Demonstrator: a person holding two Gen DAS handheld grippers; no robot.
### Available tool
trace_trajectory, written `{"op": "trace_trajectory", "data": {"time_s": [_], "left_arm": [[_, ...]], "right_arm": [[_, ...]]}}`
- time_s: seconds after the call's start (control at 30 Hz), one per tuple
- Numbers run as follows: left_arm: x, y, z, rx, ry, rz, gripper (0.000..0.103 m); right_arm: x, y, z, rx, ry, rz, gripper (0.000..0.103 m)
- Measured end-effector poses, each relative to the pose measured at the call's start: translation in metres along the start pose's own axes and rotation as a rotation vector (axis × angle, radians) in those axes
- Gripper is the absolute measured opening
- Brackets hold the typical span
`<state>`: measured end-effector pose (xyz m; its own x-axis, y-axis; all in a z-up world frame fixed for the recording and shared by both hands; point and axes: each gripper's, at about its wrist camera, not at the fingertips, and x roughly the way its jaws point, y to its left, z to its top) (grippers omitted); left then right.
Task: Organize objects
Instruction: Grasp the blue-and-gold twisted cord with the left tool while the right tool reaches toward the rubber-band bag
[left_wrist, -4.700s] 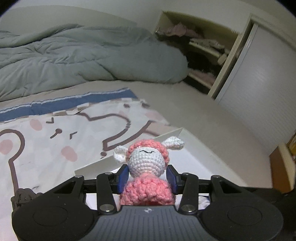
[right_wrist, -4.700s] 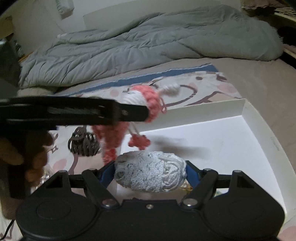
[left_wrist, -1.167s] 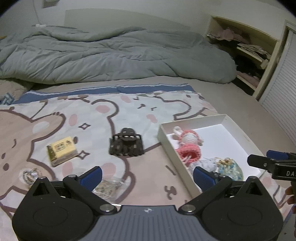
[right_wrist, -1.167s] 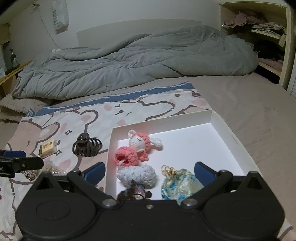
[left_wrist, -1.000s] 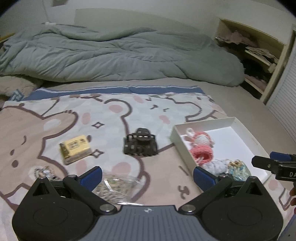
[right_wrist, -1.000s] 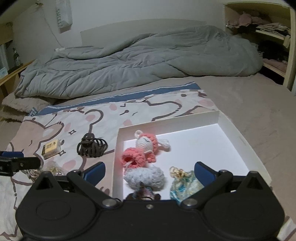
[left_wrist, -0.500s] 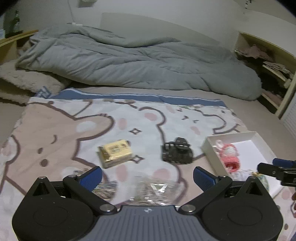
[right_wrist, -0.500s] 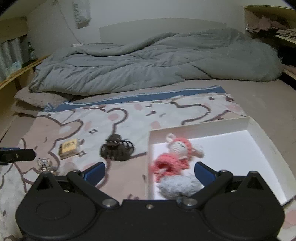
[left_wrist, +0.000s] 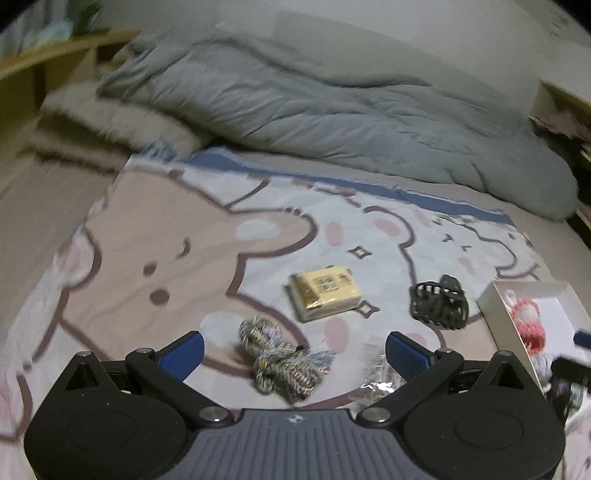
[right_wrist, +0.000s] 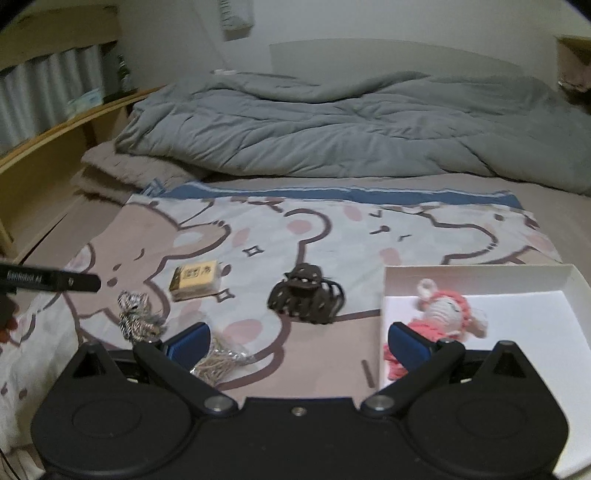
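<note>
Four loose items lie on the bear-print blanket (right_wrist: 258, 236), left to right: a striped cord bundle (left_wrist: 280, 360), a yellow packet (left_wrist: 325, 291), a crinkly clear bag (right_wrist: 218, 360), a dark claw hair clip (right_wrist: 308, 299). Right of them sits the white box (right_wrist: 480, 275) with a pink crochet doll (right_wrist: 439, 317) inside, lying on its side. Left gripper (left_wrist: 295, 350): jaws spread wide, holding nothing; cord bundle sits between the blue pads, not touching either; clear bag just inside the right pad. Right gripper (right_wrist: 297, 341): jaws also wide apart and empty; hair clip lies ahead of the gap, roughly centred, apart from both pads; clear bag by the left pad, doll partly behind the right pad. Grey duvet (right_wrist: 351, 129) heaped at the far end. Left view is motion-blurred.
</note>
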<state>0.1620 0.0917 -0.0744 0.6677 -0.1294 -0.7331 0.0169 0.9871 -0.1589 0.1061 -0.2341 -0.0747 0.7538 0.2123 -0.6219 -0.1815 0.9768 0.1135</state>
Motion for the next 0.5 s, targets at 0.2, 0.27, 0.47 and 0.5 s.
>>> {"op": "trace_trajectory", "data": {"time_s": [0.2, 0.27, 0.47, 0.5], "left_arm": [[0.026, 0.016, -0.004, -0.133, 0.098, -0.003, 0.091], [0.034, 0.019, -0.007, -0.166, 0.13, -0.005, 0.087], [0.055, 0.026, -0.015, -0.32, 0.213, -0.052, 0.066], [0.06, 0.027, -0.016, -0.351, 0.226, -0.064, 0.065]], "right_arm": [[0.015, 0.013, -0.002, -0.072, 0.011, 0.075, 0.103], [0.02, 0.017, -0.001, -0.104, 0.01, 0.103, 0.103], [0.045, 0.035, 0.004, -0.25, 0.041, 0.216, 0.103], [0.05, 0.038, 0.004, -0.28, 0.048, 0.237, 0.103]]}}
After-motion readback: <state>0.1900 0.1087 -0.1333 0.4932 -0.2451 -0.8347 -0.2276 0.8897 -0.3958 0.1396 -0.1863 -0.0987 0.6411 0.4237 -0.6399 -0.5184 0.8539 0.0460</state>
